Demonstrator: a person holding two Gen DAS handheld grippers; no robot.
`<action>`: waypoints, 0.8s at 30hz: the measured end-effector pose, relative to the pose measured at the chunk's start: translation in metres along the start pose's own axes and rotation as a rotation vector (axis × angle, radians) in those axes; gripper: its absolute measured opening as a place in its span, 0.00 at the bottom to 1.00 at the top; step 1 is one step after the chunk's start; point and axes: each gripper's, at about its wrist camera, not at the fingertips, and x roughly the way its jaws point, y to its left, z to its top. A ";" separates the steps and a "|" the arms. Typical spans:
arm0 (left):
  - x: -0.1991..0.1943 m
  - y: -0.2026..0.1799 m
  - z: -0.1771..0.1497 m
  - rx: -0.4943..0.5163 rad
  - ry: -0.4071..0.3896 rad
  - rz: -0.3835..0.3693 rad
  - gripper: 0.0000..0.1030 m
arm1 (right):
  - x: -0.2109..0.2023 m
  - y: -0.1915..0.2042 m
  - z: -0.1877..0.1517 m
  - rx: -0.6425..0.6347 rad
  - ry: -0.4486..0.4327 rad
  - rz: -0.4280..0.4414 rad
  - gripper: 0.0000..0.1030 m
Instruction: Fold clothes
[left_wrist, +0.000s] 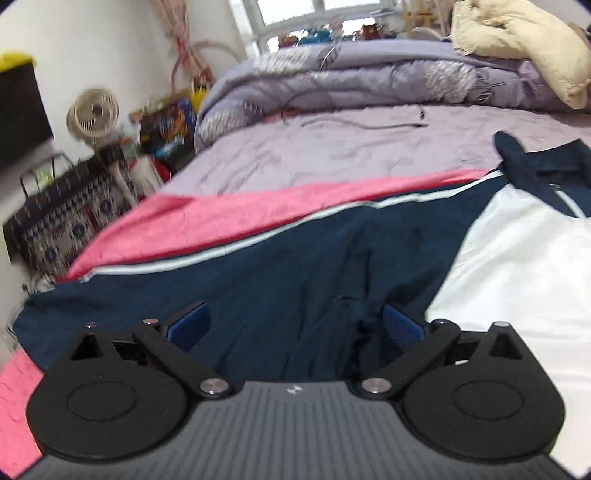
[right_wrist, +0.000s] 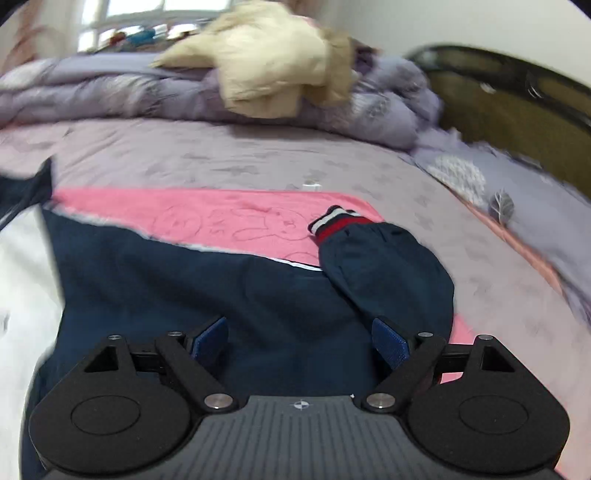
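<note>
Jacket (left_wrist: 295, 266) of navy and white lies spread flat on a pink towel (left_wrist: 229, 218), and the towel lies on the lilac sheet of the bed (left_wrist: 332, 155). In the left wrist view the white front panel of the jacket is on the right, with the navy collar (left_wrist: 532, 158) and a zip line above it, while one navy sleeve with a thin white stripe runs off to the left along the edge of the towel. In the right wrist view the other sleeve (right_wrist: 388, 273) is bent over, and its cuff (right_wrist: 336, 223) – striped red, white and navy – rests on the pink towel, which has a faint drawing of bears.

Left gripper (left_wrist: 295, 325) hangs low over the navy cloth with its jaws spread wide; a small raised fold of cloth stands just beside the right blue pad (left_wrist: 402, 328), but whether it touches the pad I cannot tell. Right gripper (right_wrist: 301, 339) is also spread wide above the navy part near the sleeve, and nothing is pinched between its pads (right_wrist: 391, 343).

At the far side of the bed a lilac quilt (left_wrist: 351, 77) is bunched up, and a cream padded garment (right_wrist: 269, 62) lies on top of it. Beside the bed stand a small fan (left_wrist: 93, 114) and a patterned bag (left_wrist: 70, 210) – both are blurred. A dark headboard (right_wrist: 517, 110) shows in the right view.
</note>
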 end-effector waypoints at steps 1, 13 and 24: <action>-0.008 -0.003 0.002 0.001 -0.011 0.001 0.99 | -0.008 -0.002 -0.002 -0.035 -0.012 0.062 0.84; -0.093 -0.128 0.011 0.176 -0.118 -0.230 0.99 | 0.124 -0.029 0.052 0.048 0.053 -0.280 0.56; -0.095 -0.193 -0.009 0.239 -0.045 -0.364 0.99 | 0.016 -0.245 -0.081 0.758 -0.045 -0.431 0.81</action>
